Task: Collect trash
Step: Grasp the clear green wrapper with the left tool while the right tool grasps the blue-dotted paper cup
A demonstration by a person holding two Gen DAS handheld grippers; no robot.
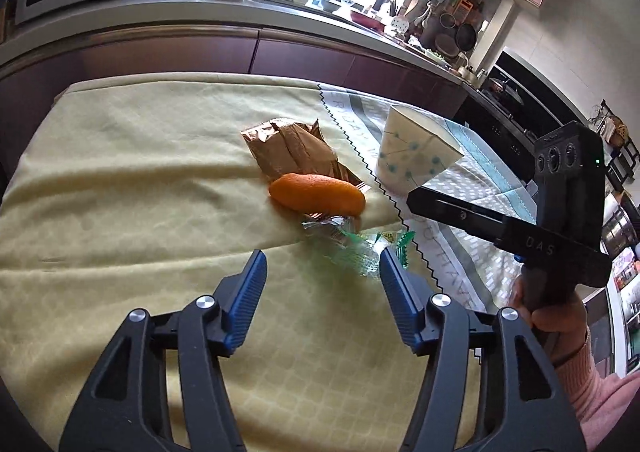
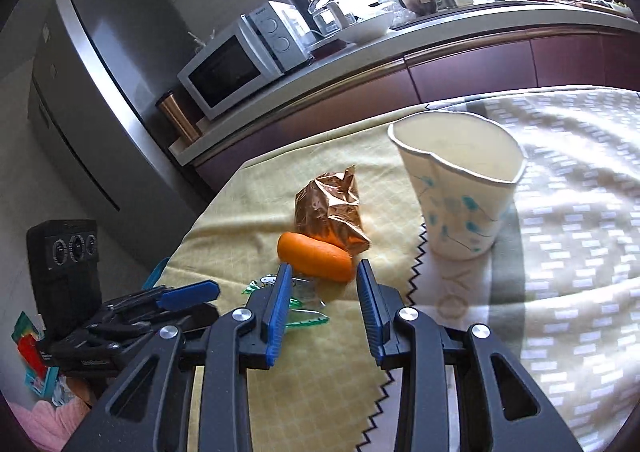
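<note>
On a yellow tablecloth [image 1: 120, 171] lie a crumpled brown foil wrapper [image 1: 288, 147] [image 2: 328, 207], an orange peel [image 1: 316, 191] [image 2: 316, 256] right in front of it, and a clear green wrapper [image 1: 352, 248] [image 2: 310, 318]. A dented paper cup [image 1: 412, 155] [image 2: 460, 203] with blue dots stands upright to the right. My left gripper [image 1: 322, 256] is open just short of the green wrapper, with nothing between its pads. My right gripper [image 2: 324, 268] is open too, its tips close to the peel and above the green wrapper, holding nothing.
A grey-and-white patterned cloth [image 2: 560, 252] covers the table's right part under the cup. Behind the table runs a kitchen counter [image 1: 240, 11] with a microwave [image 2: 236, 63], a bowl and a sink. A fridge [image 2: 100, 91] stands at the left. A hand in a pink sleeve [image 1: 560, 316] holds the right gripper.
</note>
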